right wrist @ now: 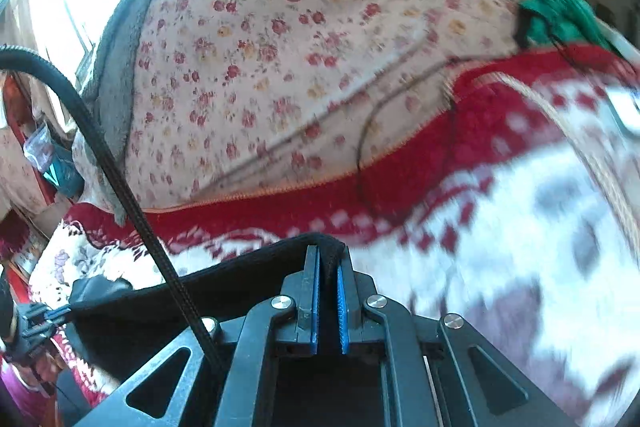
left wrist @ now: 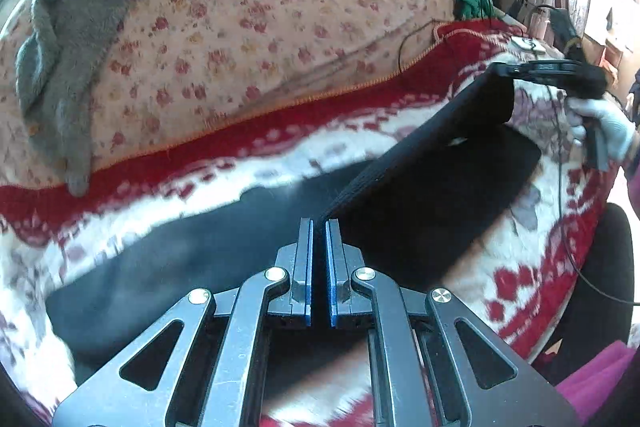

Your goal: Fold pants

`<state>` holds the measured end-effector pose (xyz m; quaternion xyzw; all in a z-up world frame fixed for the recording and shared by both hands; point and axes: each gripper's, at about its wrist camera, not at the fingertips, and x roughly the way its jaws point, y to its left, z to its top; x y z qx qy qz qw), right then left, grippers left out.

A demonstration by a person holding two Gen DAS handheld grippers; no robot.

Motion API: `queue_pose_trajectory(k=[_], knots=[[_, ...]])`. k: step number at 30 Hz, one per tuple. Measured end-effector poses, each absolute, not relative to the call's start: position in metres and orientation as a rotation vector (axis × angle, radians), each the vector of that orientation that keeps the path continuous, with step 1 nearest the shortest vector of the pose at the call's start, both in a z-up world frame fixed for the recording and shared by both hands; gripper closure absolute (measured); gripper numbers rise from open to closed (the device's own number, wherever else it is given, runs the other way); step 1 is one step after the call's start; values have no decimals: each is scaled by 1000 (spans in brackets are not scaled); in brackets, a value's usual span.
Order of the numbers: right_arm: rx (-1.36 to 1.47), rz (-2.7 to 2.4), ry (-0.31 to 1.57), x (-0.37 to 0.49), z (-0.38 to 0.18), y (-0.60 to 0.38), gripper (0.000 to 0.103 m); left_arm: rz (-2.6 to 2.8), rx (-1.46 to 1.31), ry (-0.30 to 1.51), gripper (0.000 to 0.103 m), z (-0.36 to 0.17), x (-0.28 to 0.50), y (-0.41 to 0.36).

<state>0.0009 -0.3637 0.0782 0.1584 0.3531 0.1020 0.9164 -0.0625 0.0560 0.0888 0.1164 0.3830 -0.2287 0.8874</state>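
Black pants (left wrist: 420, 203) lie on a red and white patterned blanket (left wrist: 200, 155). My left gripper (left wrist: 319, 227) is shut on one corner of the pants' edge and holds it lifted. My right gripper (right wrist: 328, 255) is shut on the other corner of the same black edge (right wrist: 240, 271). It also shows in the left wrist view (left wrist: 504, 69), far right, held by a gloved hand. The lifted edge stretches taut between both grippers, above the part of the pants lying flat.
A floral quilt (left wrist: 260, 7) covers the bed behind the blanket. A grey fleece (left wrist: 60, 47) lies at the far left. A green cloth (left wrist: 474, 3) and thin black cables (left wrist: 416, 39) lie at the back right. A braided black cable (right wrist: 120, 179) crosses the right wrist view.
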Motion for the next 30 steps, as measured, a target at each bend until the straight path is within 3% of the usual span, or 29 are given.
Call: queue_pose_trajectory(k=[9,13,17,20,21,25,30], knots=[[479,176,838,-77,18,-383,96,-475,197,892,99,45,-96,57],[597,161,878,-89,6,-390,89,-456,228,885,99,37,-106,55],[670,184,862,-101,14,-392,70,-453,135,881,99,47,-105,68],[763,201,859,-106,11,-395,68,-429,34,878,98,56,-101,84],[787,206,857,-107,10,-395,68,-417,9,872,96,59,-101,89],[891,228,836,-100,3,-395,67,-354,-99,888,67,60,-94,108],[978,227,811,-84,-4,-390,56,-258,-253,931,66,52,-82,128]])
